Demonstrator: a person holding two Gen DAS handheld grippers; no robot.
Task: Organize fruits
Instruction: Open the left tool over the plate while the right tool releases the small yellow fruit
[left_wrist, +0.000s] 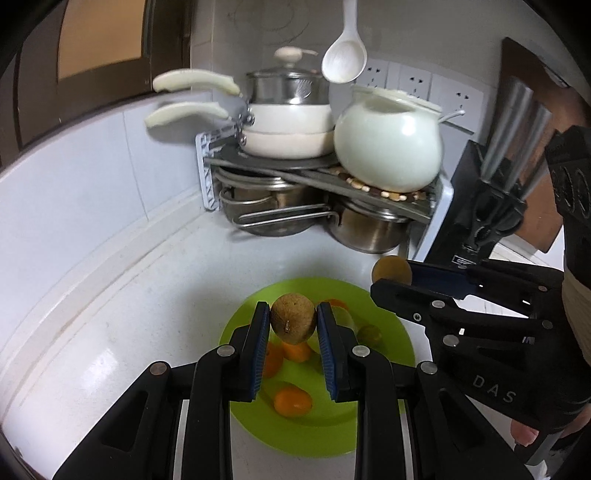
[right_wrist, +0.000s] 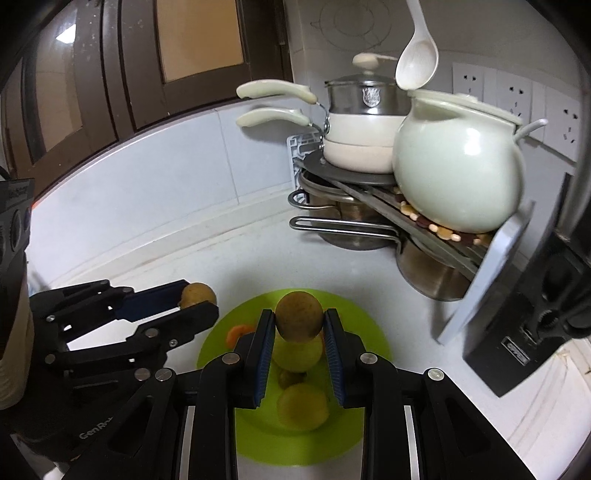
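A lime-green plate (left_wrist: 325, 432) lies on the white counter and also shows in the right wrist view (right_wrist: 362, 325). My left gripper (left_wrist: 293, 321) is shut on a small round brown fruit (left_wrist: 293, 323) held above the plate. My right gripper (right_wrist: 300, 321) is shut on a second brown fruit (right_wrist: 300, 315), also above the plate. On the plate lie several small orange fruits (left_wrist: 293, 401) and yellow-green fruits (right_wrist: 303, 406). Each gripper shows in the other's view: the right one (left_wrist: 397, 275) at right, the left one (right_wrist: 199, 297) at left, each with its fruit.
A corner rack (left_wrist: 317, 173) behind the plate holds stacked white pans (left_wrist: 288, 125) and a white ceramic pot (left_wrist: 388, 144), with steel pots (left_wrist: 365, 229) beneath. A black knife block (left_wrist: 480, 206) stands at right. A white spoon (left_wrist: 345, 55) hangs above. The wall runs along the left.
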